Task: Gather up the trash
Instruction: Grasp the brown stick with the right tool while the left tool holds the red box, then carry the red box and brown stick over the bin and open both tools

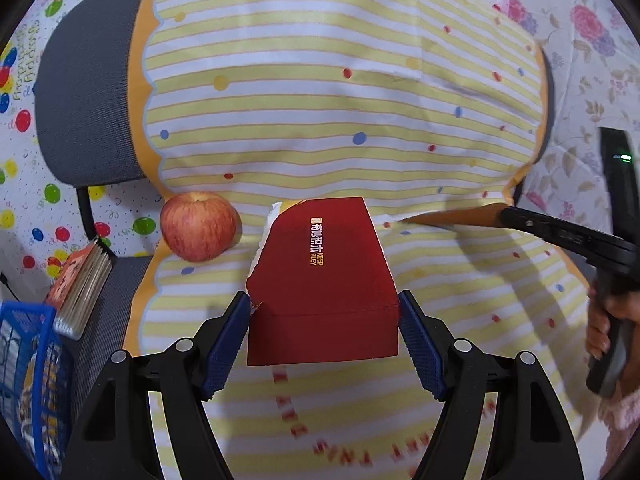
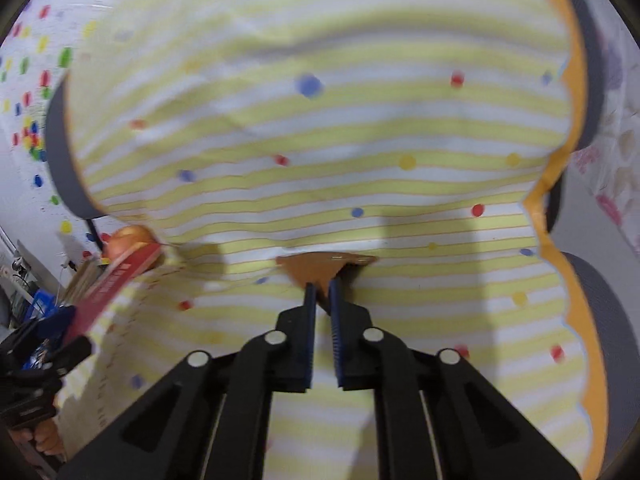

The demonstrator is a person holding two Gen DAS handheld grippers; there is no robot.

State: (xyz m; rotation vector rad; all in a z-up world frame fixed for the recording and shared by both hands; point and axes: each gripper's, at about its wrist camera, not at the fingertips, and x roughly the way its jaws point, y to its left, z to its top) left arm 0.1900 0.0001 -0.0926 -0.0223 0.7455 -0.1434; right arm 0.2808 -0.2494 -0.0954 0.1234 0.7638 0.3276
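Note:
A torn red carton printed "KEEP PLEY" sits between my left gripper's blue pads; the jaws are shut on its near end and hold it above the striped tablecloth. The carton shows at the left edge of the right wrist view. My right gripper is shut on a flat brown cardboard scrap, which also shows in the left wrist view, held over the cloth.
A red apple lies on the cloth left of the carton. A stack of cards or a book and a blue basket sit at the lower left. The grey table rim borders the cloth.

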